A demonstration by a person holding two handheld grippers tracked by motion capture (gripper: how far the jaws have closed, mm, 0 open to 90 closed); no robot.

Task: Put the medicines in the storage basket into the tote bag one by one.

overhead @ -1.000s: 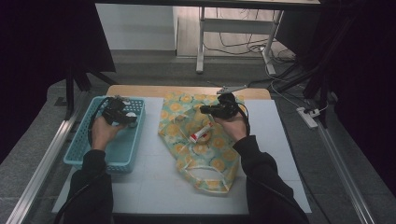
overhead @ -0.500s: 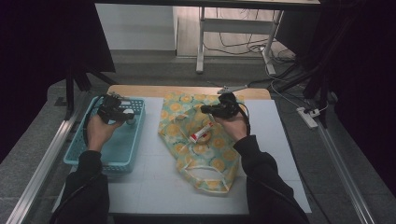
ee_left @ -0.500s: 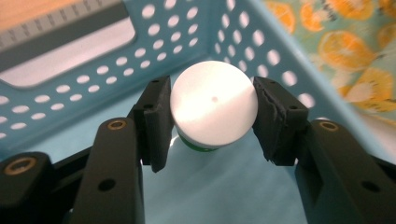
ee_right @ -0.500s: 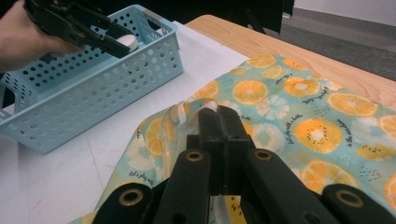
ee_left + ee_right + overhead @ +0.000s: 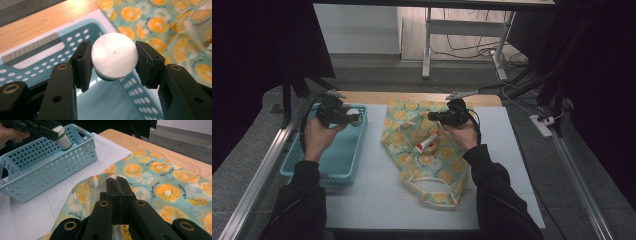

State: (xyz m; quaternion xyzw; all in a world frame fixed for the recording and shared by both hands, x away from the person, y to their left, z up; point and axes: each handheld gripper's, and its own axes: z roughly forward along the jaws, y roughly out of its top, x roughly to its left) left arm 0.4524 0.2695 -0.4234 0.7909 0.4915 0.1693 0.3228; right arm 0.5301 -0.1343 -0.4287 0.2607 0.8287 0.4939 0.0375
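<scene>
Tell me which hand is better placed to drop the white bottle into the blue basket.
Left: the left claw is shut on the white bottle above the blue basket. The right claw pinches the orange-print bag.

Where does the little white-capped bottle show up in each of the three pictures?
High view: the bottle sits upper left, in the left gripper, over the far end of the blue basket.
Left gripper view: centre, its white cap clamped between the jaws.
Right gripper view: top left, above the basket.
Shared landmark: the blue basket.
</scene>
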